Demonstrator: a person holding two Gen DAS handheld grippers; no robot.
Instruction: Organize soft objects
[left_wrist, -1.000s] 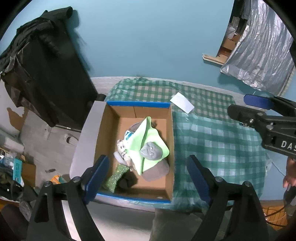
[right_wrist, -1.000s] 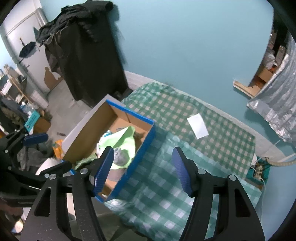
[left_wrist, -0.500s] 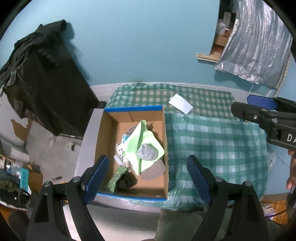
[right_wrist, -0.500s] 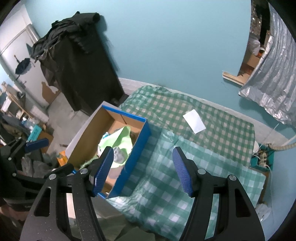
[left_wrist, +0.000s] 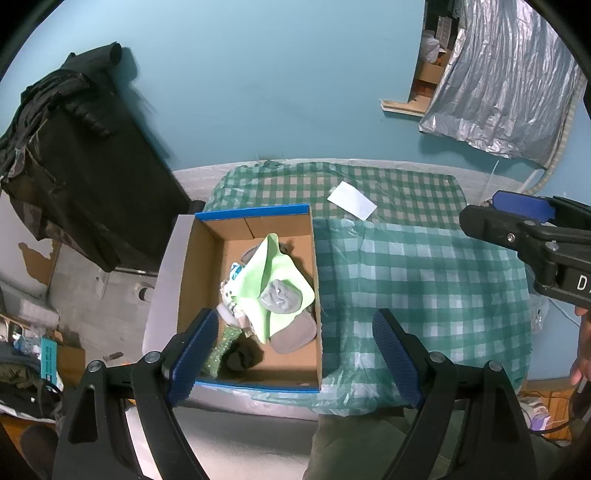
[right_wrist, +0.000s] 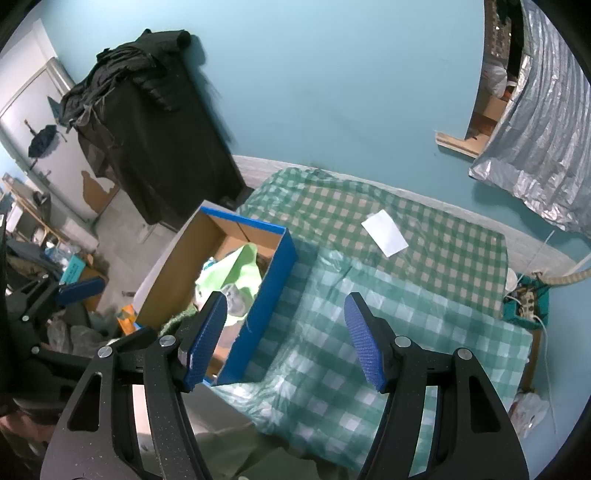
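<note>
**Both tongs raised and empty above the box of soft things**

I have the left tongs (left_wrist: 291, 347) spread wide with nothing between the blue pads, hanging over the near end of the cardboard box (left_wrist: 314, 280). My right tongs (right_wrist: 284, 336) are spread too and hold nothing; they sit above the green checked cloth (right_wrist: 406, 295) just beside the box's blue outer wall.

The soft things all lie inside the box, heaped toward its near right part: a light green cloth (left_wrist: 273, 280) draped on top, a grey balled sock (left_wrist: 282, 297) resting on that cloth, a grey pad (left_wrist: 293, 334) poking out beneath it, a sparkly green sponge (left_wrist: 221, 349) by the left wall, and a dark bundle (left_wrist: 243, 356) next to it.

On the checked cloth covering the worktop, well apart from the box, lies a white card (left_wrist: 351, 199). A black garment-draped stand (right_wrist: 147, 122) rises beyond the worktop against the teal wall.
</note>
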